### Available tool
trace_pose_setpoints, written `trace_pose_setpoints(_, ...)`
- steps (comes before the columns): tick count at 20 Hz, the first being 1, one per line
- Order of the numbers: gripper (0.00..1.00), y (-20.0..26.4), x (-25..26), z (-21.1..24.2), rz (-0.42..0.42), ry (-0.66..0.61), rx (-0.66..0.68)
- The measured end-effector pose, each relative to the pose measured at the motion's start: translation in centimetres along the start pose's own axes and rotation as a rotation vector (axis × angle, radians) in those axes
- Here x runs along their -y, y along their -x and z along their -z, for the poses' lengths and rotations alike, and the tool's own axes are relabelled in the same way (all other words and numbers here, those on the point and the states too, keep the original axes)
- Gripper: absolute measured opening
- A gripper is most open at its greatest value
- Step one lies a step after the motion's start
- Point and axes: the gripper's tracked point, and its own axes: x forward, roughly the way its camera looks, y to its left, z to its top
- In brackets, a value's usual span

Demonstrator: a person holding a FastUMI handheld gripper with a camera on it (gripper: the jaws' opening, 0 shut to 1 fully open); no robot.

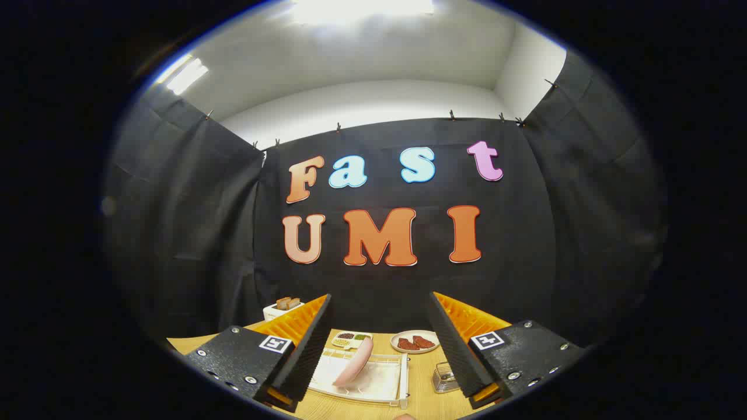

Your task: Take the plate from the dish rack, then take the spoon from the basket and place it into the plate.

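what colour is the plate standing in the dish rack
Pink; the plate shows best in the gripper view, between the open fingers.

No legible text (merely square coded tags (275,343) on the spread claw (380,296))

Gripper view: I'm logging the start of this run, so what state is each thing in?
gripper: open, fingers apart, holding nothing.
plate: pink, standing on edge, tilted, in the rack.
dish rack: white, on the table, holding the plate.
basket: wire, beside the rack; contents too small to tell.
round dish: flat on the table, holding reddish pieces.
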Motion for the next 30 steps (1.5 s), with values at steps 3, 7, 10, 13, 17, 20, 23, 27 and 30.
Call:
trace_pose_setpoints(3, 0.96, 0.6, 0.3, -0.5, -0.001, 0.019, -0.002)
trace_pose_setpoints(7, 0.96, 1.0, 0.4, -1.1, -0.015, 0.001, -0.011)
trace_pose_setpoints(10, 0.95, 1.1, 1.2, -1.0, -0.007, -0.007, -0.010)
trace_pose_setpoints(13, 0.96, 0.8, 1.0, -0.4, -0.015, -0.023, -0.030)
trace_pose_setpoints(17, 0.96, 0.0, 0.7, 1.9, -0.015, 0.019, -0.078)
trace_pose_setpoints(20, 0.96, -0.5, 0.7, 2.4, -0.008, 0.021, -0.092)
trace_pose_setpoints(23, 0.96, -1.2, 0.5, 2.3, -0.016, -0.006, -0.092)
trace_pose_setpoints(27, 0.96, -1.9, 0.4, 5.0, -0.012, 0.031, -0.148)
trace_pose_setpoints(30, 0.96, -2.6, -0.2, 6.9, -0.018, 0.037, -0.193)
